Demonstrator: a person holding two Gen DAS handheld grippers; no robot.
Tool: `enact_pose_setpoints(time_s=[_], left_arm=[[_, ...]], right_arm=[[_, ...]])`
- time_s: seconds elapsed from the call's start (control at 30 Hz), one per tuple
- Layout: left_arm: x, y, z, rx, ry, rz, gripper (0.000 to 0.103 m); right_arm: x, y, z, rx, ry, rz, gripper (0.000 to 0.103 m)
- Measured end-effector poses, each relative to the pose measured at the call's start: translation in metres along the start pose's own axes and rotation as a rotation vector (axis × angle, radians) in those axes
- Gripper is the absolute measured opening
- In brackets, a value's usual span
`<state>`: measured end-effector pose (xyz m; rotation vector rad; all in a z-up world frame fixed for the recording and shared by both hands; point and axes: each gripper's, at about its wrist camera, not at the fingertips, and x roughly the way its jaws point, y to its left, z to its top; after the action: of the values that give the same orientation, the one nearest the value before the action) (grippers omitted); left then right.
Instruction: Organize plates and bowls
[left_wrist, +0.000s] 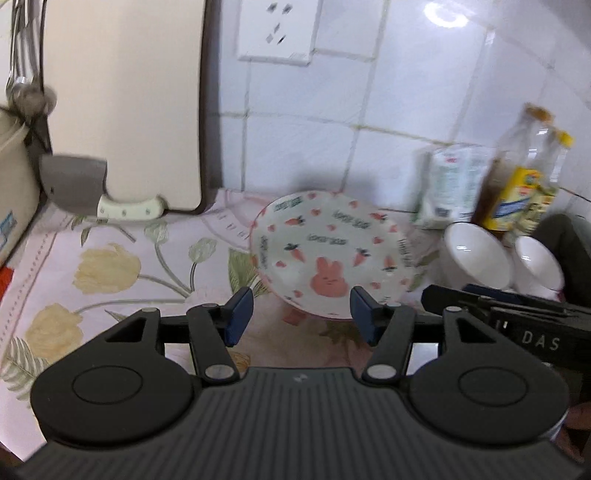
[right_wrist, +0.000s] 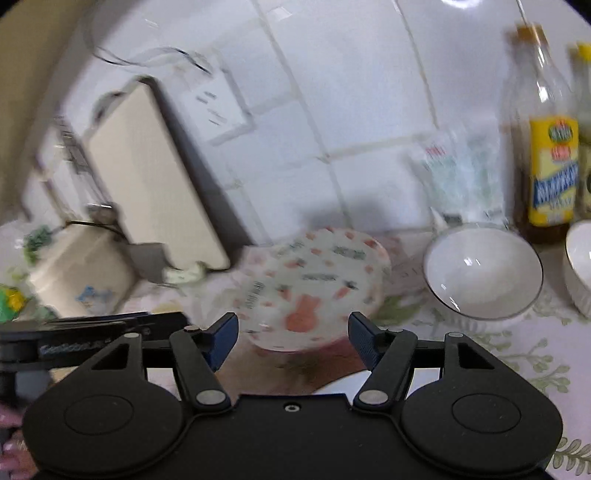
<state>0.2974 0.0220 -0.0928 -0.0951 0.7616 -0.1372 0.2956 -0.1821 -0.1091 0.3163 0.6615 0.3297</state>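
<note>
A patterned plate with a pink rabbit and carrots (left_wrist: 328, 254) sits on the floral tablecloth near the tiled wall; it also shows in the right wrist view (right_wrist: 314, 288), blurred. Two white bowls (left_wrist: 476, 254) (left_wrist: 537, 266) stand to its right; the right wrist view shows them too (right_wrist: 480, 273) (right_wrist: 580, 266). My left gripper (left_wrist: 301, 314) is open and empty just in front of the plate. My right gripper (right_wrist: 293, 338) is open and empty, also in front of the plate; its body shows in the left wrist view (left_wrist: 517, 317).
A cutting board (left_wrist: 122, 103) leans on the wall at the left with a cleaver (left_wrist: 96, 192) at its foot. Sauce bottles (left_wrist: 517, 177) and a white packet (left_wrist: 450, 184) stand behind the bowls. A beige pot (left_wrist: 14, 192) is at far left.
</note>
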Motion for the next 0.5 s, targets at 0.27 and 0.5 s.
enact_pose_setpoints(time_s=[0.27,0.5], left_arm=[[0.05,0.011,-0.007,-0.102,0.038,0.033,0.057],[0.087,0.025,-0.01,-0.166,0.062,0.064,0.055]], right_arm=[[0.053,-0.019,-0.001,0.074,0.064,-0.057,0.07],[0.084,-0.03,0.002,0.18,0.115,-0.09,0.058]])
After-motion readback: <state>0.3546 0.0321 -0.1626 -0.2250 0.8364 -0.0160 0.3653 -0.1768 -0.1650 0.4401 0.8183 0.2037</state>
